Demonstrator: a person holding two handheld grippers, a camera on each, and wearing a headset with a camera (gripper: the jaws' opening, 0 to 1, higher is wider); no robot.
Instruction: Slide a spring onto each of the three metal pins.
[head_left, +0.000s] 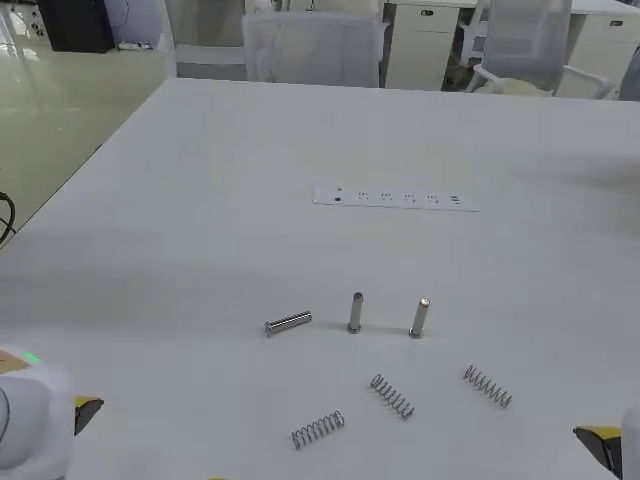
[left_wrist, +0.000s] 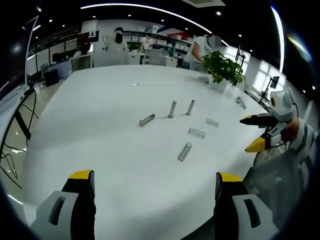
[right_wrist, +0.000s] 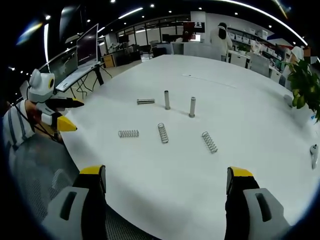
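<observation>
Pins and springs lie loose on the white worktop (head_left: 200, 200) in front of me, and no spring is on a pin yet. I take the middle pin (head_left: 356, 312) as the centre of the clock in the head view, and it stands upright. The lying pin (head_left: 288, 322) rests on its side just beside it at 9 o'clock. The right pin (head_left: 420, 317) stands upright at 3 o'clock. None of the three touches another.

The springs lie flat on the side nearer to me. The left spring (head_left: 318, 429) is between 6 and 7 o'clock, the middle spring (head_left: 392, 396) at 5 o'clock and the right spring (head_left: 487, 386) at 4 o'clock, each apart from the others. A power strip (head_left: 395, 198) sits in the worktop at 12 o'clock, well beyond the pins, and chairs (head_left: 315, 50) stand past the far edge.

My left gripper (left_wrist: 155, 176) hangs at the near edge, between 8 and 9 o'clock from the middle pin. Its fingers (left_wrist: 81, 182) are spread wide with nothing between them. My right gripper (right_wrist: 166, 171) hangs at the near edge at 4 o'clock, its fingers (right_wrist: 240, 180) just as wide apart and empty. Both are well apart from every pin and spring. A potted plant (left_wrist: 222, 67) stands at the worktop's far side in the left gripper view.
</observation>
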